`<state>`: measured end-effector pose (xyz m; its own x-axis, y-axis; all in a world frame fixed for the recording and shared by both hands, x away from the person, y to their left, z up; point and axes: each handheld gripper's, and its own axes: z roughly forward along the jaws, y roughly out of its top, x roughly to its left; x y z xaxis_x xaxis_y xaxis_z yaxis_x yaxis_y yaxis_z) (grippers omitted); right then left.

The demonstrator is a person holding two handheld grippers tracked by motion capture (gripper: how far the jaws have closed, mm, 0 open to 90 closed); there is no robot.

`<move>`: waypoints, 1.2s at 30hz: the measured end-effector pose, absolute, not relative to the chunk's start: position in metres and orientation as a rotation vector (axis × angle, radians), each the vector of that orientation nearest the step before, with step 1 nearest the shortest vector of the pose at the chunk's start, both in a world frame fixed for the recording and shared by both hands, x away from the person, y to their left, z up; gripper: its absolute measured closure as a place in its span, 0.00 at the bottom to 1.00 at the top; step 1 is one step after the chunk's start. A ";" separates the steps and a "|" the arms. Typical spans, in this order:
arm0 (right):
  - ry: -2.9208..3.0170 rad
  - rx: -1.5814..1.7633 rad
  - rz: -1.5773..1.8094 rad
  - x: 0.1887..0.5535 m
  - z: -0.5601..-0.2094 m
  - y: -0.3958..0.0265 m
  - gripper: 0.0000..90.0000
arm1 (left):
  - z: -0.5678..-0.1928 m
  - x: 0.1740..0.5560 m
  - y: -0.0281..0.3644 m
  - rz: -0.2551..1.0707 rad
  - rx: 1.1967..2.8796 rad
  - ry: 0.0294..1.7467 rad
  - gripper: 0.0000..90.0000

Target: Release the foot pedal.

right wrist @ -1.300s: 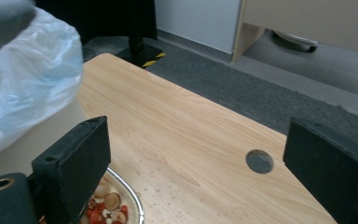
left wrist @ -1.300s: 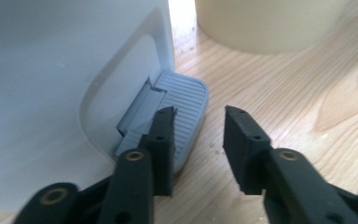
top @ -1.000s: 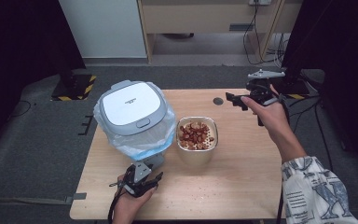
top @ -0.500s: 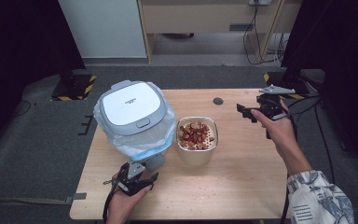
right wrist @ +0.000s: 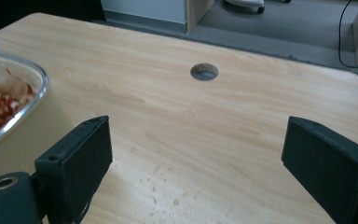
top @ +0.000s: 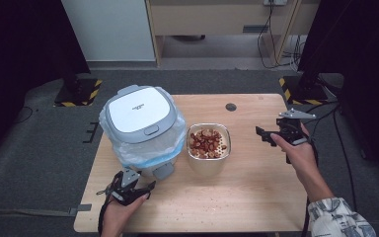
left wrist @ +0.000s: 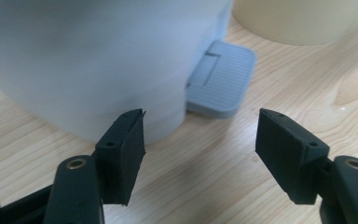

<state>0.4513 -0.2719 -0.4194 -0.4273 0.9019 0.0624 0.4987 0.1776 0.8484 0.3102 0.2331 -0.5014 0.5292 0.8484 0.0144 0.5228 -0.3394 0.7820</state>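
Observation:
A grey pedal bin (top: 140, 123) with a white lid and a clear bag liner stands at the table's left. Its grey foot pedal (left wrist: 221, 77) sticks out at the base. My left gripper (top: 132, 181) hovers low near the front edge, just short of the pedal. In the left gripper view its jaws (left wrist: 200, 126) stand open; they have just been opening and nothing is between them. A cream tub (top: 208, 143) of red and white food pieces sits beside the bin. My right gripper (top: 265, 137) is right of the tub, open (right wrist: 196, 135) and holding nothing.
A round cable hole (top: 231, 106) lies in the wooden tabletop (top: 246, 187) behind the tub. Small crumbs or drops dot the wood near the right gripper. Dark floor surrounds the table, with striped stands at both sides.
The right hand has come down and toward the near side, ending low beside the tub. The left hand has drawn left, a little away from the pedal, with its jaws wider.

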 end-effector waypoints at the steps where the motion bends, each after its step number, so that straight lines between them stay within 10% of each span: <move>1: 2.003 1.315 1.159 0.450 -0.423 -0.273 0.10 | -0.502 0.310 0.235 0.554 2.014 1.118 0.35; 36: 2.112 1.444 0.883 0.418 -0.539 -0.248 0.06 | -0.507 0.310 0.251 0.583 1.979 1.205 0.26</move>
